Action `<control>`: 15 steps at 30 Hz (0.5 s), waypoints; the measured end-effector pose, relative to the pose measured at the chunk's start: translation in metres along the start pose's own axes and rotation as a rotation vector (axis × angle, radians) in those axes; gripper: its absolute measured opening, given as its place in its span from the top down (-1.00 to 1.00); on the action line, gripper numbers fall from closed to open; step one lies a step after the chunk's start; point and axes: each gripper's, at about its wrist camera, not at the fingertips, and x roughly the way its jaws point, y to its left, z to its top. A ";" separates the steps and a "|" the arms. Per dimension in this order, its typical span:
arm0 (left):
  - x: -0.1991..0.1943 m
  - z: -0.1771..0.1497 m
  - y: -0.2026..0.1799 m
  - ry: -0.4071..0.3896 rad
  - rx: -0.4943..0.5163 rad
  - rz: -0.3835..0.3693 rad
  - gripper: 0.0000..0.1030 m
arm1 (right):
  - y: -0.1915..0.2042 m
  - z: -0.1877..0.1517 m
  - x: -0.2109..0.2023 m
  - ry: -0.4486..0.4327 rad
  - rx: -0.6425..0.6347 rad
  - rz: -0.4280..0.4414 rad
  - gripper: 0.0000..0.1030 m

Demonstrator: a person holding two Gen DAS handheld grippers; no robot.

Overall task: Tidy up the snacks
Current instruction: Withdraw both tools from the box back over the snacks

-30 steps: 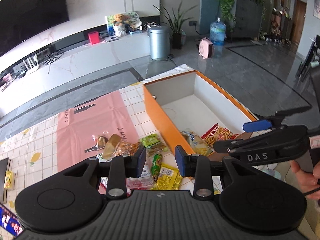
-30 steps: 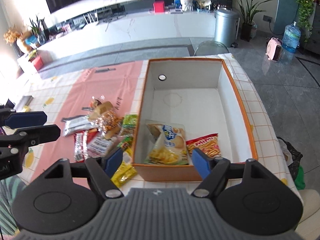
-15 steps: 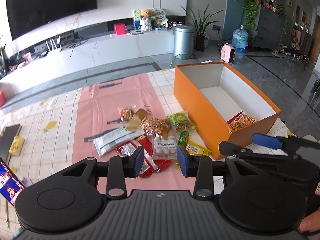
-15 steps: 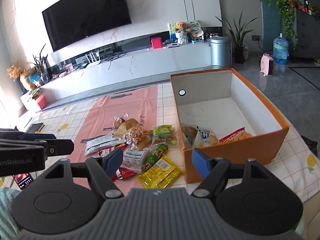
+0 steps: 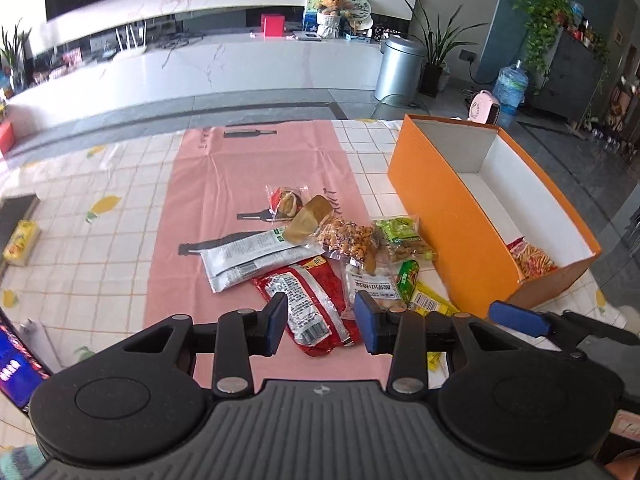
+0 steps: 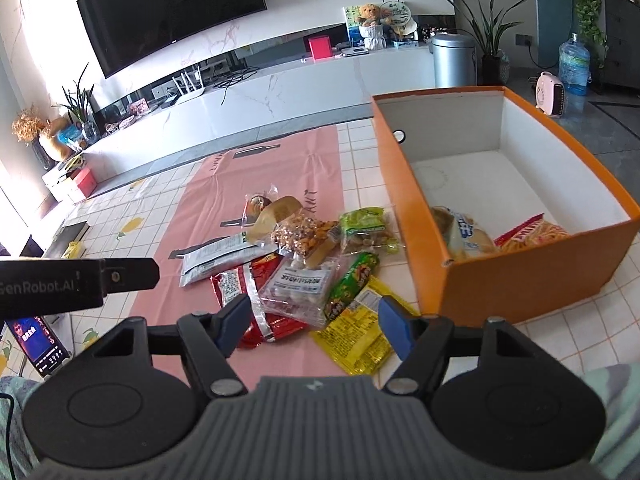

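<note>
left gripper (image 5: 321,326) apart, nothing between, over red packet (image 5: 311,296) | right gripper (image 6: 314,326) apart, just closing, empty, above yellow packet (image 6: 354,340) | snack pile (image 6: 304,248) mid-tabletop | orange box (image 6: 516,280) at right edge, holding 2 packets | phone (image 6: 38,340) at left edge

black grippers with blue pads

the left gripper (image 5: 320,326) is matte black plastic: a ribbed central housing with a small pale logo, a round disc either side, and two angular arms fixed with silver screws. its fingertips (image 5: 275,322) carry flat blue pads. the right gripper (image 6: 314,326) has the same build and colours. from the right wrist view, the left gripper's side bears pale "genrobot.ai" lettering. a teal knit sleeve (image 6: 624,412) shows at the near right.
</note>
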 end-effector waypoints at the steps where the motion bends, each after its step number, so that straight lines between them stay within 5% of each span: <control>1: 0.004 0.002 0.004 0.004 -0.022 -0.016 0.12 | 0.002 0.001 0.005 0.005 -0.008 -0.003 -0.32; 15: 0.056 0.006 0.050 0.104 -0.206 -0.020 0.02 | 0.010 0.013 0.080 0.148 -0.004 -0.016 -0.38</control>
